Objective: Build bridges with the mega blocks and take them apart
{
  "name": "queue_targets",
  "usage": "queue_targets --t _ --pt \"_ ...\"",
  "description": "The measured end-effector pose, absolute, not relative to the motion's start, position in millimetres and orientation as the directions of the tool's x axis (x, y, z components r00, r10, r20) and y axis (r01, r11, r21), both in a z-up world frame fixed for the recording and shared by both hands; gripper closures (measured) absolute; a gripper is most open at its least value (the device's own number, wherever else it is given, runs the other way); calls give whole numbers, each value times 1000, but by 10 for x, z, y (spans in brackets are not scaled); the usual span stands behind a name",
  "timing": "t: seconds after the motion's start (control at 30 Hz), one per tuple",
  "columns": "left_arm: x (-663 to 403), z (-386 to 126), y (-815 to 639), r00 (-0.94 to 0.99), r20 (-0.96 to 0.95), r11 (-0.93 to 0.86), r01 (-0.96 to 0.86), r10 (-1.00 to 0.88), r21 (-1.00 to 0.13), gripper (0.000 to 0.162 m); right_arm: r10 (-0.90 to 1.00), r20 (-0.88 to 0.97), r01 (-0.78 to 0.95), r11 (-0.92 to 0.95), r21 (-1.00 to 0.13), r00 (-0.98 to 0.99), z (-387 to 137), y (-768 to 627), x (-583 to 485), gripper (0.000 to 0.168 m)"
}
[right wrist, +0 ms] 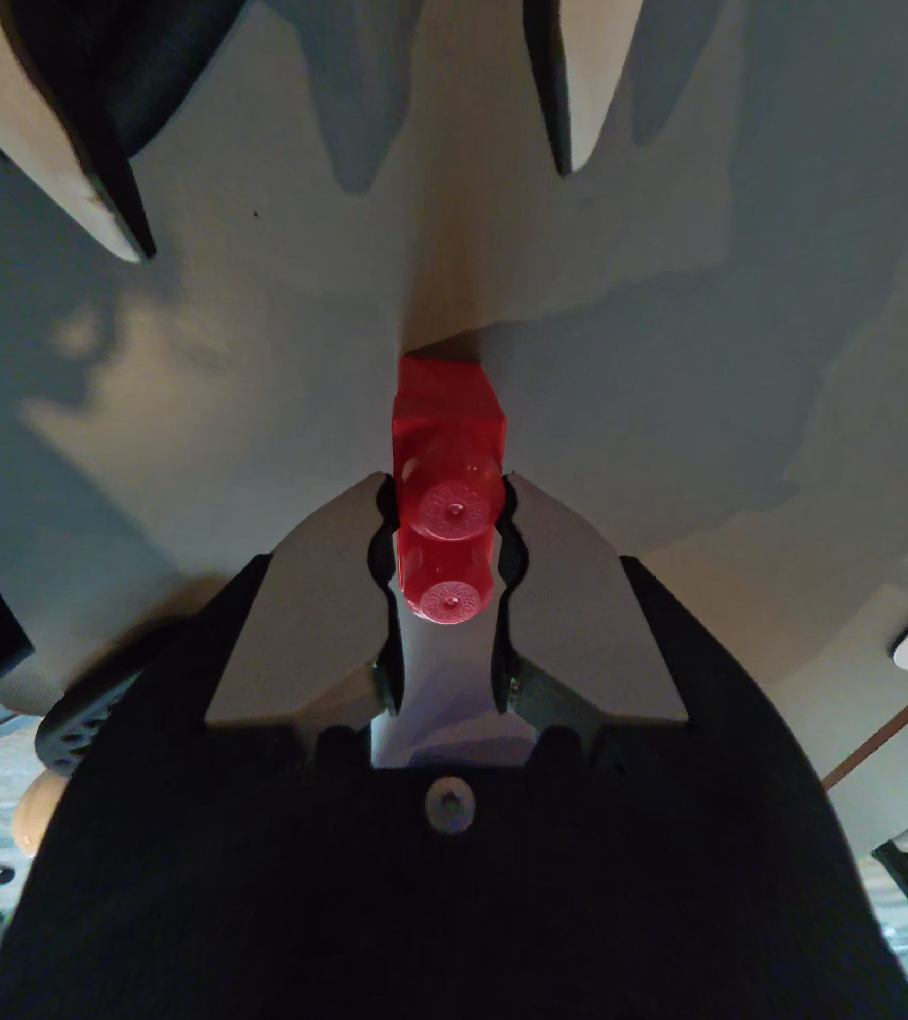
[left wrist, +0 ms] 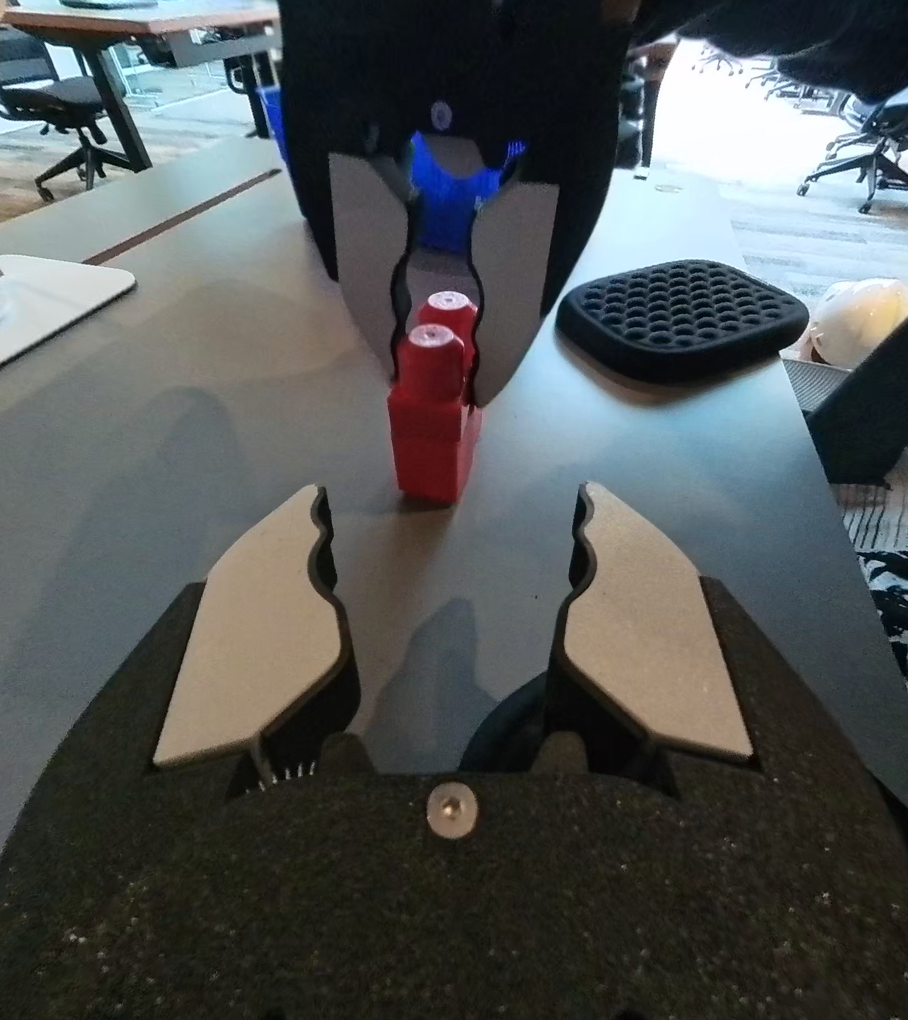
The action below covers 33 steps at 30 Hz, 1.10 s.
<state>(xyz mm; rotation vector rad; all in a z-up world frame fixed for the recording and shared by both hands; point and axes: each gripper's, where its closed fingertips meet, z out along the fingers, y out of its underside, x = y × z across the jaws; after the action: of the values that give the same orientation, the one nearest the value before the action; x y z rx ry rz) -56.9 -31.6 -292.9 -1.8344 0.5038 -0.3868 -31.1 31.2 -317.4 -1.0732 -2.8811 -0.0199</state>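
Left wrist view: we look along our left gripper (left wrist: 454, 497), its two fingers spread wide with nothing between them, hovering low over the grey bench (left wrist: 137, 441).
Red block (left wrist: 432, 436): we see a two-stud piece standing on the bench just ahead of those fingertips, near the middle of the surface, studs up.
Right gripper (left wrist: 435, 381): we see it come down from the far side, its fingers closed against the studs of the red block.
Right wrist view: we see the right gripper (right wrist: 449, 485) from behind, wavy pads pressed on both sides of the red block (right wrist: 449, 419); the left gripper's fingers (right wrist: 578, 110) show beyond it.
Blue block (left wrist: 446, 193): we glimpse something blue behind the right gripper; where it rests we cannot tell.
Right edge of bench: we see a black honeycomb pad (left wrist: 683, 325).
Left edge: we see a white stand base (left wrist: 37, 298).
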Motion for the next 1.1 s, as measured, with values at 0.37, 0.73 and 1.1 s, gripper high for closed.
queue_targets --t 0.37,0.73,1.1 --pt "-577 -2970 -310 858 23 -300 -154 -513 -941 72 857 111 835 515 -192 -503 -2072 1021 217 134" --pt "-593 -2957 -312 865 11 -289 -155 -501 -945 79 990 143 998 9 -63 0 -1857 2682 1757 134" --pt "-592 -2954 -317 865 4 -284 -160 -502 -945 80 980 102 983 -175 57 169 -2773 3093 2510 134"
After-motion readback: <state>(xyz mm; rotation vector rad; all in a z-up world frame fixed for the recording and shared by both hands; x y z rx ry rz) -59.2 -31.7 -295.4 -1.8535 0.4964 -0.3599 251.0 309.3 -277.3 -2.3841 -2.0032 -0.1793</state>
